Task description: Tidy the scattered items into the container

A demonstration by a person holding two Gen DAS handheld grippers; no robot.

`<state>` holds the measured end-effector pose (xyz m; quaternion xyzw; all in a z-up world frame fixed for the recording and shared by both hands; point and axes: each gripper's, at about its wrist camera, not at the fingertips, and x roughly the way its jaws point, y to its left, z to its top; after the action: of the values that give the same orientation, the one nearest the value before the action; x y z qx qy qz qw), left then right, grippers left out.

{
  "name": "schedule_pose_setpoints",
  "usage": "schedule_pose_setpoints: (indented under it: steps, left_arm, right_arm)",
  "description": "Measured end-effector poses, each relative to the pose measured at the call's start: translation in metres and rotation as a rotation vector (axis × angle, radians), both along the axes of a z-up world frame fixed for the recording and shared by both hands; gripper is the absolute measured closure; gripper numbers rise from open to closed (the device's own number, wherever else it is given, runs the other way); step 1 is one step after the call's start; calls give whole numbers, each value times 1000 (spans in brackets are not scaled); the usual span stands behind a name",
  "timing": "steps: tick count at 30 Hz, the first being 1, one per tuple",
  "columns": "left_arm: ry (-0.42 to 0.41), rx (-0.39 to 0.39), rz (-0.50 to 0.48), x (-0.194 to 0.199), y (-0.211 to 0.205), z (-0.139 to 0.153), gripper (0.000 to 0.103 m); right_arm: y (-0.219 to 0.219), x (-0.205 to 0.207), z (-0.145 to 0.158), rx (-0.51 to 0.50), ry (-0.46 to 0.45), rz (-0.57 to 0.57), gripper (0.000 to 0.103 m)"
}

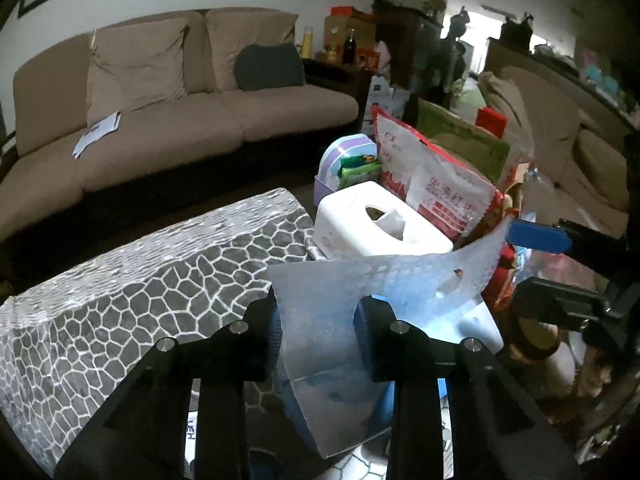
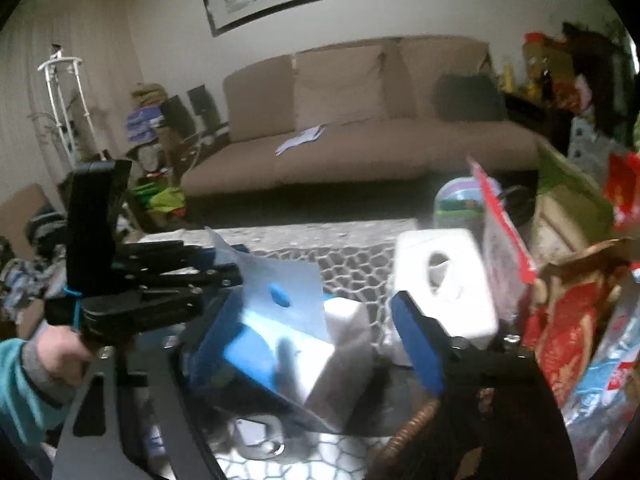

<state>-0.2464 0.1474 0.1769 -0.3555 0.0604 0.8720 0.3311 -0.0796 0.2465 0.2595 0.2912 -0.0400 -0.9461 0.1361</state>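
Observation:
A translucent plastic package (image 1: 360, 280) with a pale blue and white body stands between the black, blue-padded fingers of my left gripper (image 1: 318, 308), whose pads press its sides. The right wrist view shows the left gripper (image 2: 234, 268), held by a hand in a teal sleeve, clamped on the upper left edge of that package (image 2: 280, 284). My right gripper (image 2: 316, 304) stands open around the package's lower part, its blue fingers (image 2: 416, 344) apart from it. It also shows at the right of the left wrist view, where the right gripper (image 1: 518, 270) has wide jaws. A brown woven basket rim (image 2: 408, 432) lies below.
A white tissue box (image 1: 360, 216), a red and white snack bag (image 1: 440, 188), a purple container (image 1: 348, 148) and more red packets crowd the table's right side. The table (image 1: 160, 300) has a grey pebble-pattern cover. A tan sofa (image 1: 160, 120) stands beyond.

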Motion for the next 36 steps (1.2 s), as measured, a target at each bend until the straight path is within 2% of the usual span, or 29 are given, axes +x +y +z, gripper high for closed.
schedule_pose_setpoints:
  steps: [5, 9, 12, 24, 28, 30, 32, 36]
  left_arm:
    - [-15, 17, 9, 2, 1, 0, 74]
    - [-13, 18, 8, 3, 1, 1, 74]
    - [-10, 24, 2, 4, 2, 1, 75]
    - [-30, 75, -5, 1, -5, -2, 78]
    - [-38, 87, -10, 1, -6, -1, 81]
    - [-33, 84, -3, 1, -6, 0, 82]
    - [-36, 87, 0, 1, -7, 0, 82]
    - [-31, 66, -5, 2, -6, -3, 84]
  right_arm:
    - [-12, -8, -9, 62, -22, -73, 23]
    - [-14, -23, -20, 66, -75, -129, 50]
    - [-13, -32, -25, 27, -103, -144, 56]
    - [-20, -50, -25, -22, -132, -154, 58]
    - [-14, -52, -27, -95, -143, -157, 69]
    - [-16, -51, -26, -85, -137, -153, 82]
    - [-19, -46, -24, -66, -117, -134, 87]
    - [-24, -37, -25, -45, -88, -92, 92]
